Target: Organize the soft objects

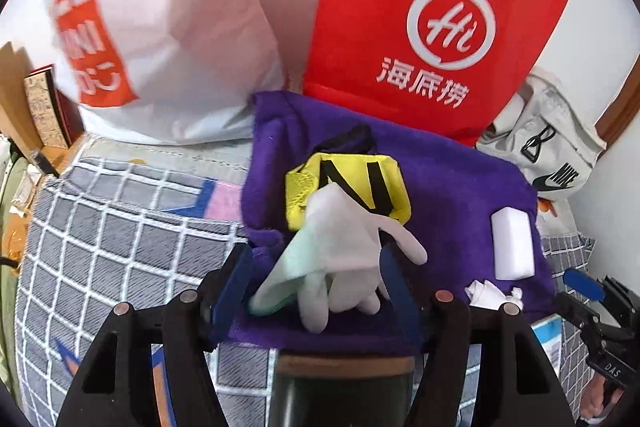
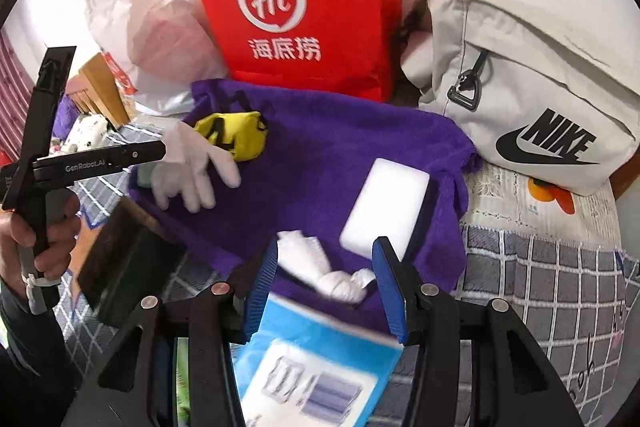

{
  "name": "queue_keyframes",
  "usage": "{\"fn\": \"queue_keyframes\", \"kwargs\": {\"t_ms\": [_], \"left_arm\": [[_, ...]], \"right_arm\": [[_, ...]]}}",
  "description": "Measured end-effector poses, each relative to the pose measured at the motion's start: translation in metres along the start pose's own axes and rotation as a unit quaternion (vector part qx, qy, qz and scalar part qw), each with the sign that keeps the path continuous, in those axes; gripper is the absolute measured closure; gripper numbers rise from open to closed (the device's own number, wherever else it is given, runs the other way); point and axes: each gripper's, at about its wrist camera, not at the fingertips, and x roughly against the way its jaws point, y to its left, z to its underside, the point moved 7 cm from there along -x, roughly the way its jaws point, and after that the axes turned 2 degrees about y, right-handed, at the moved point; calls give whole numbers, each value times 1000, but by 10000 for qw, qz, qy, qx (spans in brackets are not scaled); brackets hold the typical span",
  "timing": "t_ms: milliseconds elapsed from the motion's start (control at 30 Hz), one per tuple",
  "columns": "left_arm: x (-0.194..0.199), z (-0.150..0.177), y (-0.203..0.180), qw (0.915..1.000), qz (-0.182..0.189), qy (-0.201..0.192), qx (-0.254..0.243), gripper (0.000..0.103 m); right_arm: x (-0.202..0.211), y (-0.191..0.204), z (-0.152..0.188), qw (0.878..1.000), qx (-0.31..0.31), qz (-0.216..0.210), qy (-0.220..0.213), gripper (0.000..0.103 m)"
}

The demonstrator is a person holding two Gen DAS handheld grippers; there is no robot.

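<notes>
Nearest, the left gripper [image 1: 316,291] tilts steeply down over the purple towel [image 1: 452,183], its blue fingers [image 1: 234,291] spread either side of the white glove [image 1: 344,251] without pressing it; the glove lies limp on the towel, long axis running away from the camera, finger ends pointing mostly back toward it. Similarly, the right gripper [image 2: 326,287] angles down with fingers apart around a crumpled white wad [image 2: 340,281], not touching. Farther off lie the white sponge block [image 2: 384,205], lengthwise away, and the yellow pouch [image 1: 348,187].
</notes>
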Motion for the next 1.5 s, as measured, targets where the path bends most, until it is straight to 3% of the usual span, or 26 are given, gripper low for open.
{"fn": "queue_keyframes", "kwargs": {"t_ms": [233,467,733,967,1033,1167,1367,1433,1500], "left_arm": [[56,13,8,9976,-90,-668,-155,39],[88,46,17,9971,-218,-651,-322,39],[92,82,18,9961,-155,-522,-688,39],[89,95,14,9943,36,-336,-1008,39],[90,97,13,9932,64,-329,-1111,39],[92,102,10,9923,162,-262,-1199,39],[96,112,8,9910,204,-329,-1280,39],[98,116,9,9917,230,-371,-1210,39],[98,121,11,9927,233,-372,-1125,39]], "right_arm": [[24,31,20,9997,193,-17,-146,54],[40,70,55,9995,215,-249,-6,54],[52,102,114,9982,306,-379,337,54],[57,114,155,9979,237,-198,572,54],[54,116,162,9976,209,-121,642,60],[50,122,175,9972,142,-158,712,62],[39,141,185,9958,585,-73,703,66],[28,145,190,9938,701,-102,861,79],[18,148,194,9915,893,-32,948,80]]}}
